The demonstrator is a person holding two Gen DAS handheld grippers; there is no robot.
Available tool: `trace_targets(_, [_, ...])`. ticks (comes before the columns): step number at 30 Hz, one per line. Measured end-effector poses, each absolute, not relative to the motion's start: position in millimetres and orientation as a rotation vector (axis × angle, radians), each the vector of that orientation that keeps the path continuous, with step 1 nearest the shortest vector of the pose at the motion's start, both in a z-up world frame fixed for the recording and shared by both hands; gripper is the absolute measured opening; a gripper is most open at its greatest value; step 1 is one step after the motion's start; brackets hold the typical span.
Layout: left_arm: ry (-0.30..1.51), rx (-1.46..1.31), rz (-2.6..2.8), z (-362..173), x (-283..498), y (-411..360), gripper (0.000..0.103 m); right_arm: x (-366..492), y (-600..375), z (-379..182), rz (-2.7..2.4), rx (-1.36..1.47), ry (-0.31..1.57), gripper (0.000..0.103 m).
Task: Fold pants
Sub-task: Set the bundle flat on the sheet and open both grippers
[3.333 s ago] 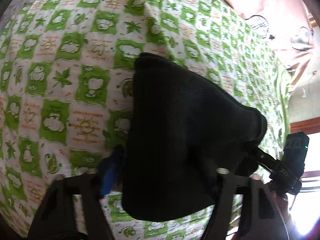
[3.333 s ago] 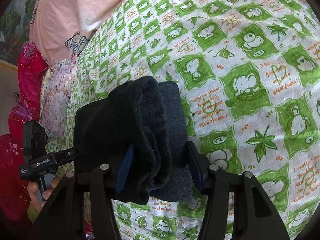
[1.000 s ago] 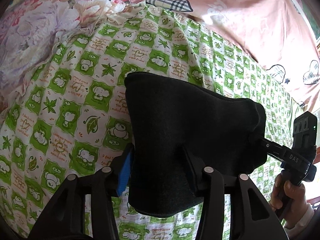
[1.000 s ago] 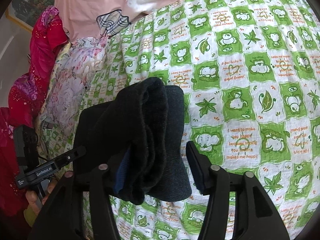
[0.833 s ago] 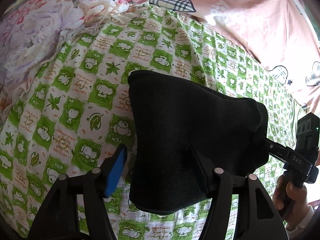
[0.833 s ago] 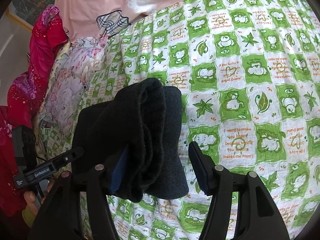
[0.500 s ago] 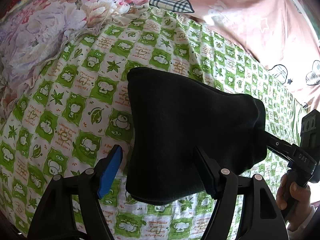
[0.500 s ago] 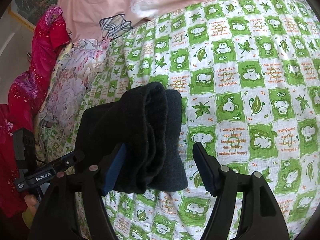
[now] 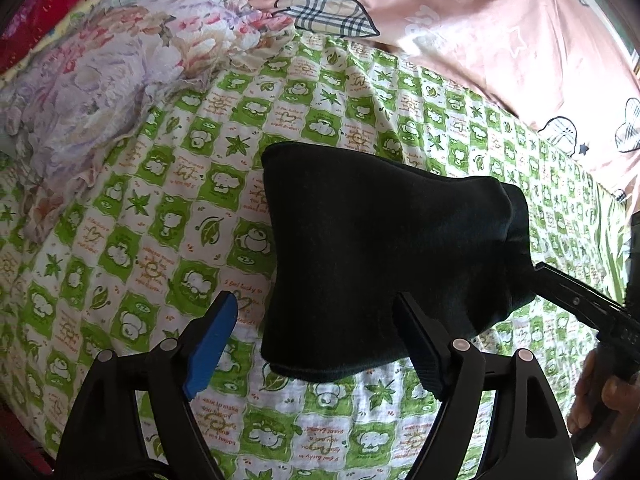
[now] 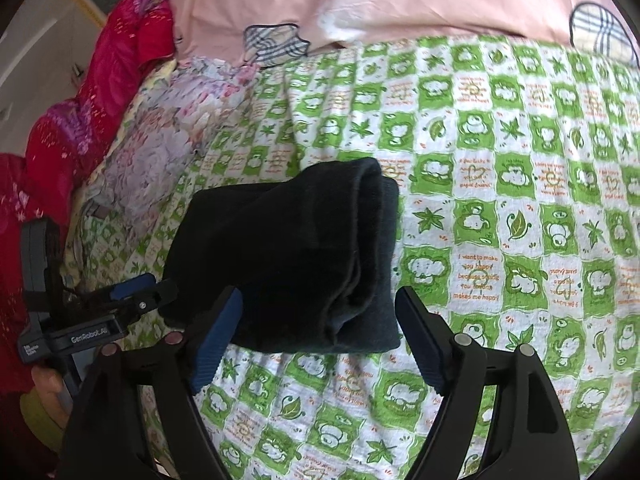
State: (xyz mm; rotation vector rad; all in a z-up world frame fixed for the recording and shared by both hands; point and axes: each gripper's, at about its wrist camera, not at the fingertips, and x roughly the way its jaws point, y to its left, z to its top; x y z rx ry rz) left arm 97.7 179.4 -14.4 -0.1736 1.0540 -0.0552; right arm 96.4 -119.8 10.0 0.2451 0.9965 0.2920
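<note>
White lettering reading "GenRobot.AI" runs along the left gripper (image 10: 132,296)'s body, seen left of the right gripper. Ahead-right, the green checked bedsheet (image 10: 520,152) carries orange script: "I want to make you happy because seeing you smiling makes me happy!"

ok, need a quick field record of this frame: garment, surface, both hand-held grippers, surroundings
garment: black pants, folded into a compact bundle, layered edges visible in the right wrist view
surface: green-and-white checked bedsheet, pants lying on it
left hand-held gripper: jaws opening, pads clear of the fabric, near edge of the pants between them
right hand-held gripper: jaws opening, pads off the pants
surroundings: pink quilt behind, floral bedding to one side
</note>
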Motion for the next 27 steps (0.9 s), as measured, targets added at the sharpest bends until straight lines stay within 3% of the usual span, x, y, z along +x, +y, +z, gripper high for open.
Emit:
trace_targets(15, [0.982, -0.088, 0.033, -4.2, 54.3, 170.7, 0.081, 51.0, -84.9, 23.0, 0.319, 0.035, 0.887, 0.094])
trace_targets(27, [0.938, -0.078, 0.013, 1.4, 31.9, 162.8, 0.086, 27.5, -70.7, 18.2, 0.326, -0.035, 0.82, 0.097])
